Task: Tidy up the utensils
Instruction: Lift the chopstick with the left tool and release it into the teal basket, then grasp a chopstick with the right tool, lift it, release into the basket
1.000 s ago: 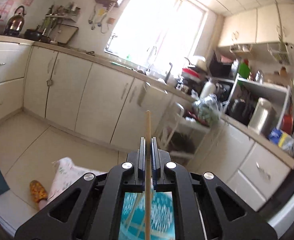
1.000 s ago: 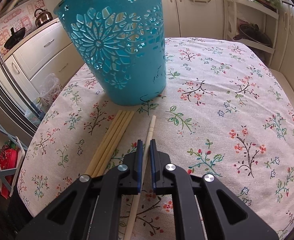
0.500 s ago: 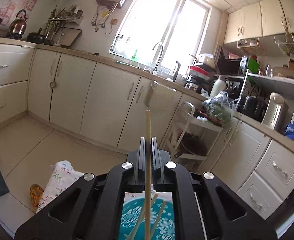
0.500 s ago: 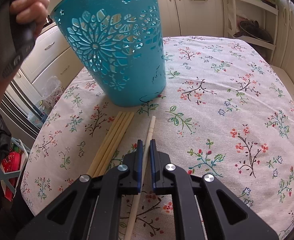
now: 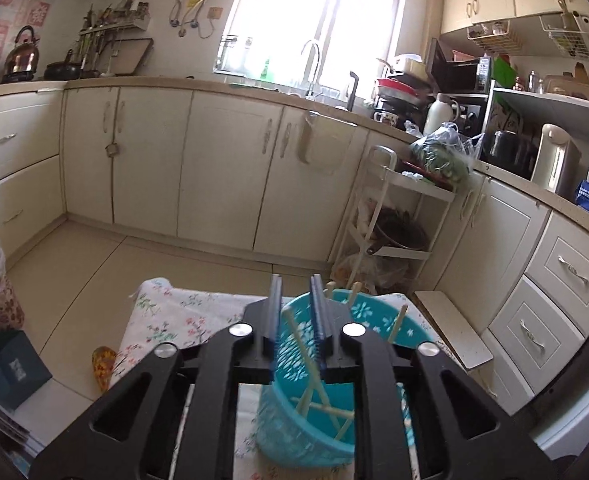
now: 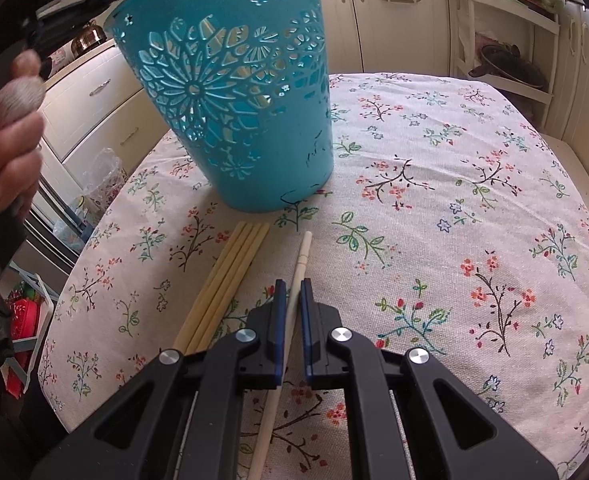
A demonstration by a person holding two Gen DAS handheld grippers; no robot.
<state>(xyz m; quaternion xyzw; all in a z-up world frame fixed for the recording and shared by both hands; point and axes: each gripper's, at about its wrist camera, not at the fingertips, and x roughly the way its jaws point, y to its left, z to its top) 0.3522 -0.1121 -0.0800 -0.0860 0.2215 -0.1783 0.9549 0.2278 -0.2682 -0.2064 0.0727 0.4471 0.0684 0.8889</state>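
Observation:
A teal cut-out basket [image 6: 234, 92] stands upright on the floral tablecloth [image 6: 454, 200]. In the left wrist view I look down into the basket [image 5: 374, 320], which holds several wooden chopsticks [image 5: 312, 372]. My left gripper [image 5: 297, 292] is open and empty just above its rim. My right gripper [image 6: 290, 292] is low over the table, its jaws narrowly apart around a single pale chopstick [image 6: 300, 264] lying there; whether they pinch it is unclear. A bundle of tan chopsticks [image 6: 230, 272] lies just to the left.
The person's left hand [image 6: 6, 140] shows at the left edge of the right wrist view. Kitchen cabinets [image 5: 222, 168], a white rolling rack [image 5: 390, 232] and a counter full of appliances lie beyond the table.
My left gripper has opened and the chopstick it held has dropped into the basket. It has tilted down over the basket. My right gripper has stayed over the pale chopstick.

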